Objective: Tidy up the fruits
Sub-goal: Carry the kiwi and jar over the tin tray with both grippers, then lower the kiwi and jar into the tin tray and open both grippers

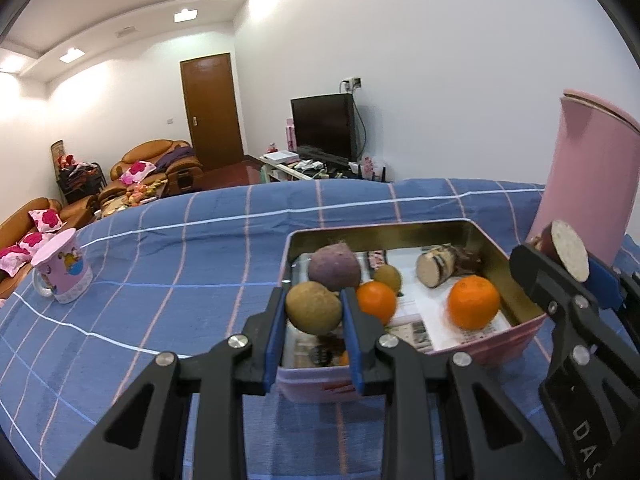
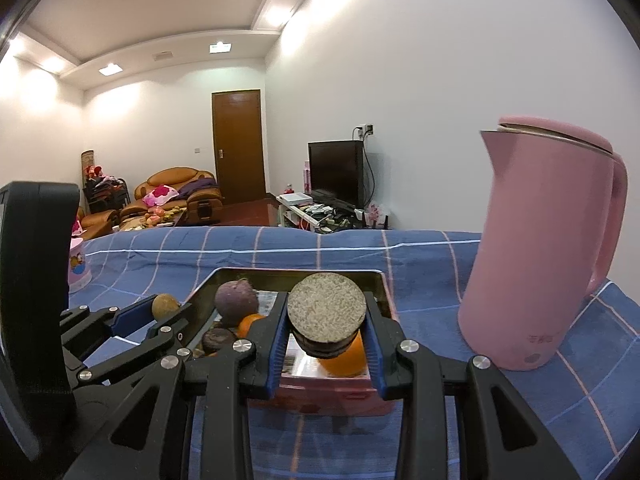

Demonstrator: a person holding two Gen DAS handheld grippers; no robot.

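My left gripper (image 1: 314,312) clamps brown fruit (image 1: 313,307) over pink tin (image 1: 516,330). My right gripper (image 2: 327,322) grips cut root piece (image 2: 327,307). Oranges (image 1: 474,301) inside tin.

Two wrist fisheyes looking across the bed toward the far wall

Both are sitting close behind their fingers, tilting slightly down at the pink tin (image 1: 520,332) (image 2: 304,390); both are sharing the pink kettle (image 1: 588,176) (image 2: 540,248), television (image 1: 324,124) (image 2: 336,172) and door (image 1: 212,108) (image 2: 238,144).
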